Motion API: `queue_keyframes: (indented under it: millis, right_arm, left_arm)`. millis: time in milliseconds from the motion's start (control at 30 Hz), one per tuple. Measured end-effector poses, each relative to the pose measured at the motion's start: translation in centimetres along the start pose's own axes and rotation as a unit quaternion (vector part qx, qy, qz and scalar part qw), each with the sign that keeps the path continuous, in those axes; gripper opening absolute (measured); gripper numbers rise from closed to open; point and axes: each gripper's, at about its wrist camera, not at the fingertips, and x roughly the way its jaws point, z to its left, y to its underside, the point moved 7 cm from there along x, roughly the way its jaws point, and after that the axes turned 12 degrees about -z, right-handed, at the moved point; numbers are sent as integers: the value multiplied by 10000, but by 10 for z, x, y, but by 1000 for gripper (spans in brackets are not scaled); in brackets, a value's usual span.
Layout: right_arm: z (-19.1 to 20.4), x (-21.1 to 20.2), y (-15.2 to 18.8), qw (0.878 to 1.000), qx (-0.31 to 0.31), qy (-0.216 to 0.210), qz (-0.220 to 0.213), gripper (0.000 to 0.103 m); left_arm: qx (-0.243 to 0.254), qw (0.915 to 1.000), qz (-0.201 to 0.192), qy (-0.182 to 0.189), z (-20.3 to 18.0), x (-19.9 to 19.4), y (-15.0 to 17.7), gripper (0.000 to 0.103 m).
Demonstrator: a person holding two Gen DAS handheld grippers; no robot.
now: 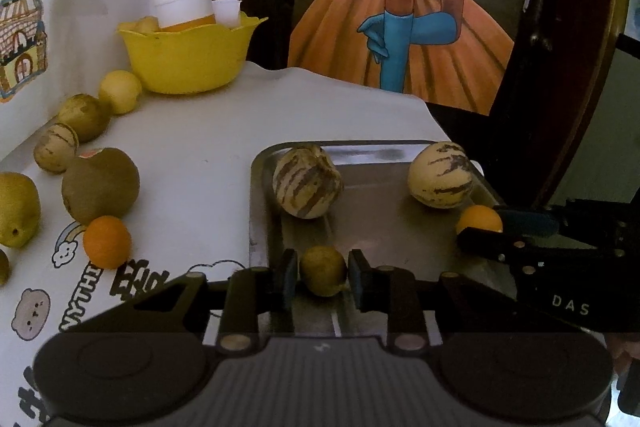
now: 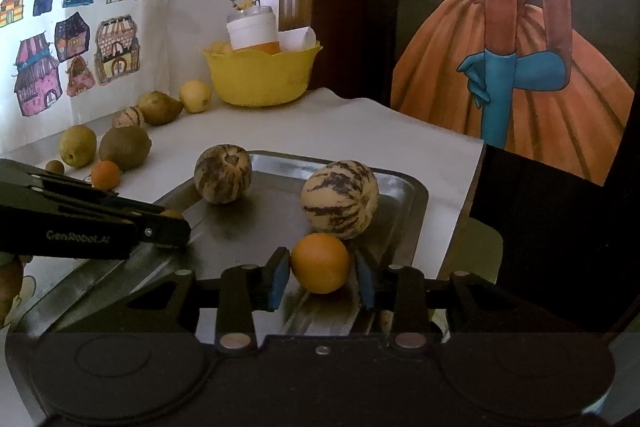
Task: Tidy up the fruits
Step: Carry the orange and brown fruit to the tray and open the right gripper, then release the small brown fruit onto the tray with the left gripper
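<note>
A metal tray (image 1: 372,255) (image 2: 404,187) holds two striped melons (image 1: 307,181) (image 1: 440,174) (image 2: 222,174) (image 2: 340,199). My left gripper (image 1: 323,273) has a small olive-green fruit (image 1: 322,270) between its pads over the tray's near side; small gaps show, so the grip is unclear. My right gripper (image 2: 322,273) brackets an orange (image 2: 320,262) resting on the tray, with gaps on both sides. The right gripper also shows in the left view (image 1: 480,231), the left gripper in the right view (image 2: 172,223).
Along the wall lie loose fruits: an orange (image 1: 106,242) (image 2: 105,174), a brown kiwi-like fruit (image 1: 100,185), a pear (image 1: 18,209), a small striped melon (image 1: 56,147), a lemon (image 1: 119,91). A yellow bowl (image 1: 188,59) (image 2: 260,75) stands at the back. The table edge drops right of the tray.
</note>
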Motion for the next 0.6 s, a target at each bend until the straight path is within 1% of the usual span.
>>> queue_keyframes:
  millis: [233, 267, 300, 367, 433, 467, 500, 533, 567, 600]
  right_arm:
    - [-1, -12, -4, 9999, 53, 22, -110, 48]
    - [-1, -14, -5, 9999, 45, 23, -117, 49]
    - [0, -17, -5, 9999, 31, 23, -127, 50]
    - [1, -22, -6, 9999, 22, 19, -155, 53]
    - [2, -28, -7, 9998, 32, 18, -193, 57]
    - [3, -31, -8, 9998, 37, 20, -209, 60]
    - [4, -34, -9, 9997, 42, 18, -226, 63]
    - [5, -37, -10, 9997, 46, 14, -243, 65]
    - [6, -41, -11, 9997, 49, 9, -259, 68]
    - [7, -45, -12, 9996, 50, -1, -278, 72]
  left_arm:
    - [-136, 9998, -106, -102, 6, -17, -4, 37]
    - [-171, 9997, -119, -120, 7, -20, -5, 41]
    - [-202, 9996, -136, -144, 9, -23, -5, 48]
    - [-259, 9993, -184, -215, 12, -31, -6, 57]
    - [-304, 9990, -215, -248, 14, -38, -6, 58]
    - [-325, 9989, -230, -266, 15, -42, -7, 62]
    - [-343, 9987, -254, -294, 16, -45, -8, 70]
    - [-365, 9984, -293, -332, 17, -50, -9, 74]
    - [-391, 9980, -342, -368, 18, -55, -10, 82]
    - [-421, 9975, -397, -394, 19, -61, -11, 85]
